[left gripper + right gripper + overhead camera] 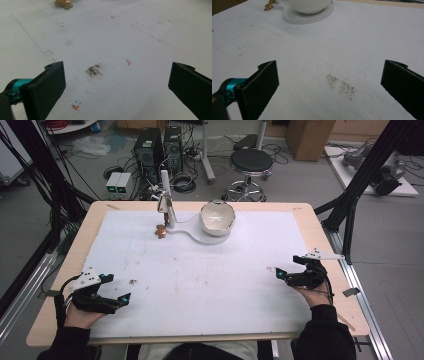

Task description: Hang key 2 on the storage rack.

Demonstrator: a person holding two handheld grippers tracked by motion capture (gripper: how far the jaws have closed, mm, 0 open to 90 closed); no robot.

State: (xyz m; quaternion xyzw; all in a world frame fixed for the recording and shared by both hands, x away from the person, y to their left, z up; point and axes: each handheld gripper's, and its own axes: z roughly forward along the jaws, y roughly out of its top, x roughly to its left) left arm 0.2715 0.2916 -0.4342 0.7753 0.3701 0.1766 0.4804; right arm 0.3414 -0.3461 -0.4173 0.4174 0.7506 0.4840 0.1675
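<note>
Both grippers rested at the near edge of the tabletop (60,270), one at each corner of the white mat (200,285), and both had their jaws spread wide with nothing between them.

The things to be handled sat at the far side of the mat: a small brown piece (160,232) lying at the foot of a white stand (167,205), and just to its right a white bowl (217,217) seated on a flat white base (200,237).

From the left gripper (112,290) the brown piece lay straight ahead and slightly right, well apart; in the left gripper view it showed at the top edge (63,3), ahead of the left jaw. From the right gripper (287,267) the bowl lay ahead and to the left, also well apart.

The brown piece sat nearer the left gripper, the bowl roughly between the two, somewhat closer to the right. The piece was too small to tell its long axis or which way it pointed. The bowl stood upright, mouth up.
</note>
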